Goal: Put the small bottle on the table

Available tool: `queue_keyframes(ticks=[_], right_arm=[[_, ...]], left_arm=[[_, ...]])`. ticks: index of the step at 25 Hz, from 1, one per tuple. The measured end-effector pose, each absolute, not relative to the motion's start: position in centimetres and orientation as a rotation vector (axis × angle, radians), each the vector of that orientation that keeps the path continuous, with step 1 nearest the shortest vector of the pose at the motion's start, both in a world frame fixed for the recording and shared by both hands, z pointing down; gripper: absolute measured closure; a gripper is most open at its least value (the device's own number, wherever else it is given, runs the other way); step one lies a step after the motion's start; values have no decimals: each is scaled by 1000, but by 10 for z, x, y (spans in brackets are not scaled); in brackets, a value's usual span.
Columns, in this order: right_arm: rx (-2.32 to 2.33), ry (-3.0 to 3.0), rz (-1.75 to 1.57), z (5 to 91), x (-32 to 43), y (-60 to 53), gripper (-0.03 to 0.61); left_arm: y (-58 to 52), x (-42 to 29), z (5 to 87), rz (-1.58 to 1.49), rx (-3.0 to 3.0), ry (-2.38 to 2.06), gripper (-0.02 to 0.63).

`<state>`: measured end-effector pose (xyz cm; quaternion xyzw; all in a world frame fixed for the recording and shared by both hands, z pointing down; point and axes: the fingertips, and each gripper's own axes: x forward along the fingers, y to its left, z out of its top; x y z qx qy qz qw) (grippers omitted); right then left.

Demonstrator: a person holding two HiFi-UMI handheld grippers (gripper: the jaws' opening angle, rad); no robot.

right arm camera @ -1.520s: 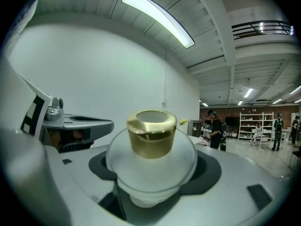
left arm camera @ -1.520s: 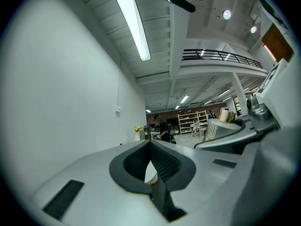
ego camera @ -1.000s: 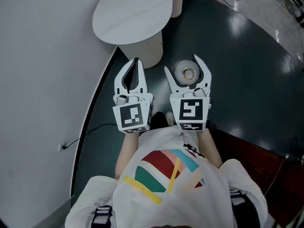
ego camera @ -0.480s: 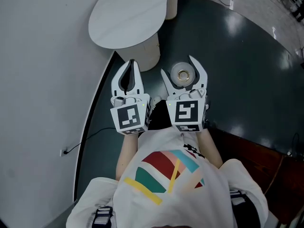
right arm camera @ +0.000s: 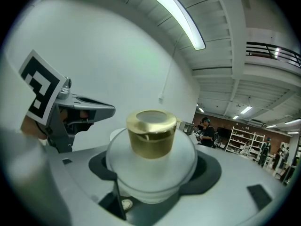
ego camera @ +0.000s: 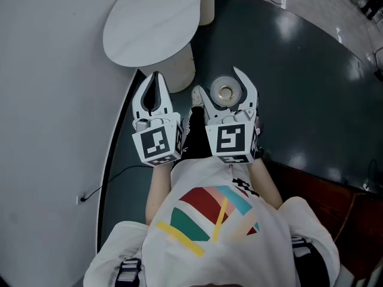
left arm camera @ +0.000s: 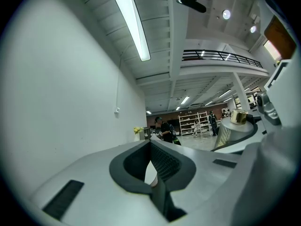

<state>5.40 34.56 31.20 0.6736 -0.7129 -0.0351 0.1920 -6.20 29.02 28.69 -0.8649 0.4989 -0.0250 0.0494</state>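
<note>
Head view: right gripper clasps the bottle; left gripper is pinched together, empty. Risk: releasing short of the table drops the bottle to the floor.

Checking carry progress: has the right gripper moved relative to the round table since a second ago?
Yes, slightly. In the head view the right gripper, shut on the small bottle, now sits nearer the white table.

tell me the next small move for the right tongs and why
Probably carry the right tongs forward and left toward the white table: they are shut on the small bottle, which hangs over the dark floor, short of the tabletop.
</note>
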Motion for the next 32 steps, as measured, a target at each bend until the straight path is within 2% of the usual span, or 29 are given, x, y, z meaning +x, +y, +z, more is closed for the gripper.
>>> queue_keyframes(ticks=[10, 17, 32], right_arm=[[1890, -2037, -140, 304, 55, 330, 239], [1854, -2082, -179, 300, 42, 306, 239], [1825, -2075, -227, 302, 48, 204, 239]], left_arm=[[283, -51, 280, -54, -2614, 1494, 606], [261, -67, 275, -54, -2571, 1544, 606], [143, -78, 286, 3, -2556, 1650, 606]])
